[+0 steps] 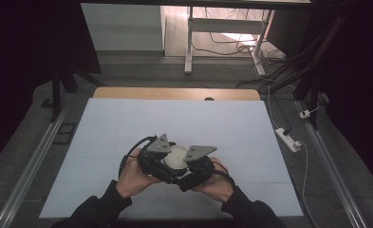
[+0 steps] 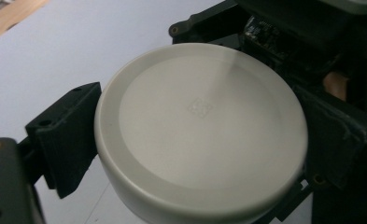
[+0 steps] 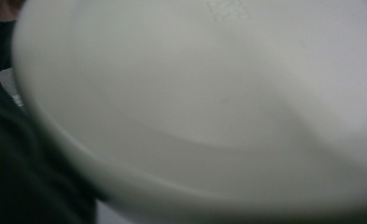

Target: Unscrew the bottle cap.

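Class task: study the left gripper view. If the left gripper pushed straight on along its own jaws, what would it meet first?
The white round lid: it already sits between the jaws of the left gripper. Just beyond it, probably, comes the right gripper; depth is unclear.

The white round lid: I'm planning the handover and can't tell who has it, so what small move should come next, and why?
Probably keep the left tool shut and ease the right tool back slightly. The white round lid sits clamped between the left tool's jaws, while the right gripper view is too close and blurred to confirm any grip.
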A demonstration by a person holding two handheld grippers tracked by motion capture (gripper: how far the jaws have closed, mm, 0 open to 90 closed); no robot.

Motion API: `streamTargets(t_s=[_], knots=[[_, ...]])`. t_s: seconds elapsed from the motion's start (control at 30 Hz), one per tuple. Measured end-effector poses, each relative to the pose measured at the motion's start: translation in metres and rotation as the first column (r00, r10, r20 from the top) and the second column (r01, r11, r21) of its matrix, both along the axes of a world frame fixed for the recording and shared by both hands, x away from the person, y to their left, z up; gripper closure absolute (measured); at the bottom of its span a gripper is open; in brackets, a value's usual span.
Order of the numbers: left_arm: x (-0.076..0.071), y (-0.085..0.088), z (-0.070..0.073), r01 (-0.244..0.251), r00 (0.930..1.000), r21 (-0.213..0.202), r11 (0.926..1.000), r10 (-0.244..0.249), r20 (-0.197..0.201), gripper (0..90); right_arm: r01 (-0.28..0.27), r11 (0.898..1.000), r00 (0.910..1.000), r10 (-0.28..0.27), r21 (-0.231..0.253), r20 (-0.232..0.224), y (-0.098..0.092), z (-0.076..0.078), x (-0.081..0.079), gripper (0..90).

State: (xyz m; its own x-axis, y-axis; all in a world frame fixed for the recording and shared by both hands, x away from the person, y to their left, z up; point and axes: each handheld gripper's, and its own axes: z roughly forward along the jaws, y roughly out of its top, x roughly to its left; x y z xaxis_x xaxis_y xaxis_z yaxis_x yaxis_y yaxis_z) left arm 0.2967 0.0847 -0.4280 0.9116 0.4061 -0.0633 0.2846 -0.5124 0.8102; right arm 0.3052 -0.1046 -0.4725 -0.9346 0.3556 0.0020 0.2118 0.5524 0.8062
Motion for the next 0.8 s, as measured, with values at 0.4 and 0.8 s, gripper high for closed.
streamTargets(t_s=[0.4, 0.8], knots=[[0.004, 0.019, 0.004, 0.291, 0.9564, 0.044, 0.9557, -0.292, 0.015, 0.2, -0.128, 0.991, 0.9917, 0.129, 0.029, -0.008, 0.005, 0.002, -0.008, 6.8], [0.001, 0.018, 0.003, 0.269, 0.9618, 0.034, 0.9625, -0.27, 0.042, 7.9, -0.152, 0.988, 0.9884, 0.152, 0.015, 0.008, 0.009, 0.002, -0.014, 6.8]])
